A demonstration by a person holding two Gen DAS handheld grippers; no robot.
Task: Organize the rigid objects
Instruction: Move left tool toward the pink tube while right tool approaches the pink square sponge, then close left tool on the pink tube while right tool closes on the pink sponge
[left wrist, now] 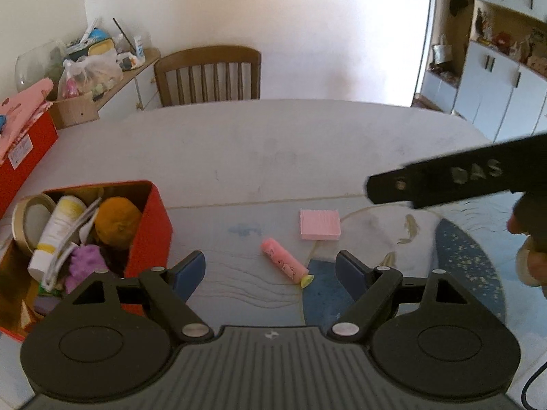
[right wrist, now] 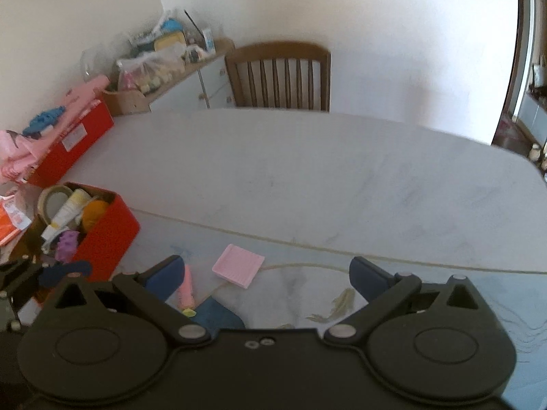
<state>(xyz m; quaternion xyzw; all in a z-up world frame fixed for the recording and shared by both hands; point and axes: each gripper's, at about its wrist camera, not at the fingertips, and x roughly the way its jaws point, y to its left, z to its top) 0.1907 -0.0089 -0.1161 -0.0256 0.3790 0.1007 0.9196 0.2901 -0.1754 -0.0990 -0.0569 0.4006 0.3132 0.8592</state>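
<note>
A pink cylinder with a yellow tip (left wrist: 285,262) lies on the table between my left gripper's open fingers; it also shows in the right wrist view (right wrist: 186,290). A flat pink square pad (left wrist: 320,224) lies just beyond it, and in the right wrist view (right wrist: 239,265). My left gripper (left wrist: 270,271) is open and empty, above the cylinder. My right gripper (right wrist: 265,276) is open and empty, above the mat to the right of the pad. A red box (left wrist: 150,232) at the left holds a tape roll, a white tube, an orange object and a purple toy.
A second red box (right wrist: 73,150) with pink cloth stands at the far left. A wooden chair (left wrist: 208,75) stands behind the table. A cluttered sideboard (left wrist: 102,65) is at the back left. The right gripper's black body (left wrist: 461,177) shows at right.
</note>
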